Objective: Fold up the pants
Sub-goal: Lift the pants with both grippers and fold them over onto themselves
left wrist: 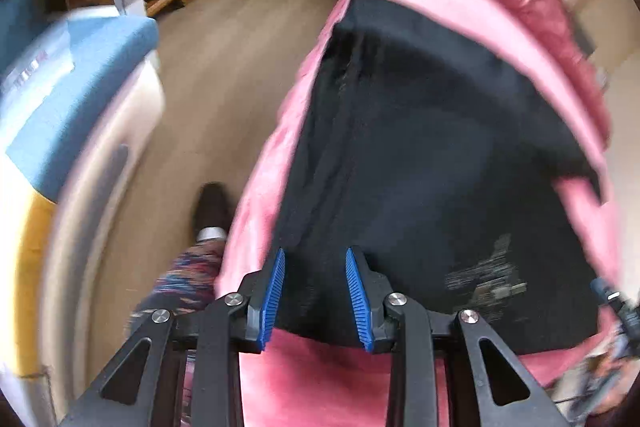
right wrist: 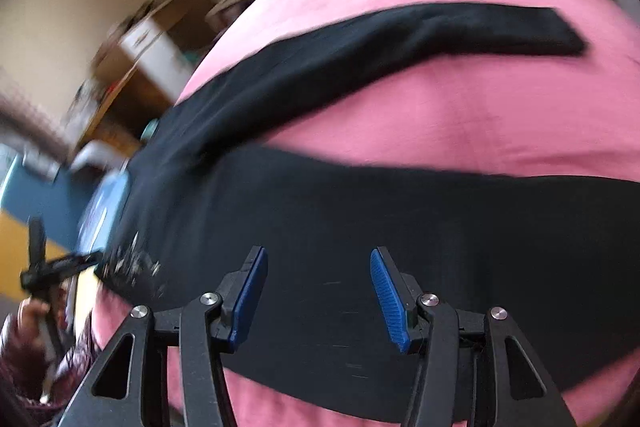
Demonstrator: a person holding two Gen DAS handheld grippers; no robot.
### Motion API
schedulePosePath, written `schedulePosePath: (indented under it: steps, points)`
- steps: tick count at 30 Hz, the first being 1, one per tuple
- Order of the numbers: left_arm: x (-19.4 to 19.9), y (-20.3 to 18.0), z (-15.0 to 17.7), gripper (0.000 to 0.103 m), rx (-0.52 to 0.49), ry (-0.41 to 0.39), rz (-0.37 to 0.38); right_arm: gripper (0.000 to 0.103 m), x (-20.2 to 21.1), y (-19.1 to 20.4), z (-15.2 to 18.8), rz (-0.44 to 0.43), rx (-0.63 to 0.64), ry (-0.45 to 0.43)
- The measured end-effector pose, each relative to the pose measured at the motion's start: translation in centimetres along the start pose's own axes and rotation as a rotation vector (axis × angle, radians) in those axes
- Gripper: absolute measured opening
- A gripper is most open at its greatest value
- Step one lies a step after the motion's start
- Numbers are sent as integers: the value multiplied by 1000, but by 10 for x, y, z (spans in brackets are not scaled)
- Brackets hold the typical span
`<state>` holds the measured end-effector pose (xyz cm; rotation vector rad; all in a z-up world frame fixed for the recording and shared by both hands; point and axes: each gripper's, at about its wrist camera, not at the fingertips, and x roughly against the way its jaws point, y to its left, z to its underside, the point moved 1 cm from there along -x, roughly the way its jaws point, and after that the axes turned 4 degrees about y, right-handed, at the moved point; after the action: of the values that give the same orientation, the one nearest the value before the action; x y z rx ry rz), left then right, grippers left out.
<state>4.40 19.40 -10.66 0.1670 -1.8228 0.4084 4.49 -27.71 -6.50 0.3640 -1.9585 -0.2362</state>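
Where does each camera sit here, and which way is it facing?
Left wrist: on the left claw, angled down at black pants on a pink bedspread; a shoe and patterned trouser leg show.
Right wrist: on the right claw, angled down across the pants; a hand shows lower left.
Shared: pants, bedspread.
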Motion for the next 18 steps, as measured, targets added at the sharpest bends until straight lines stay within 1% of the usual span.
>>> schedulePosePath:
  steps: [2, 4, 6, 7, 10, 12, 15, 18]
  points:
    - [-5, 2, 1, 32, -12, -1, -24, 54, -22, 13, 1, -22, 18, 51]
    - [-5, 6, -3, 32, -11, -10, -42, 54, -44, 15, 6, 1, 18, 119]
    - [0, 9, -10, 31, -9, -26, -41, 54, -57, 10, 8, 21, 16, 160]
    - [6, 12, -15, 31, -5, -46, -22, 55, -60, 8, 11, 28, 23, 171]
    - [26, 10, -42, 31, -3, -119, 39, 55, -56, 9, 7, 15, 40, 170]
    - [33, 4, -66, 31, -6, -147, 60, 55, -51, 13, 3, -5, 45, 149]
    - [31, -8, -104, 32, -4, -159, 122, 57, -44, 17, -12, 2, 52, 118]
    - [16, -24, -146, 33, -8, -156, 146, 59, -42, 26, -29, 13, 56, 88]
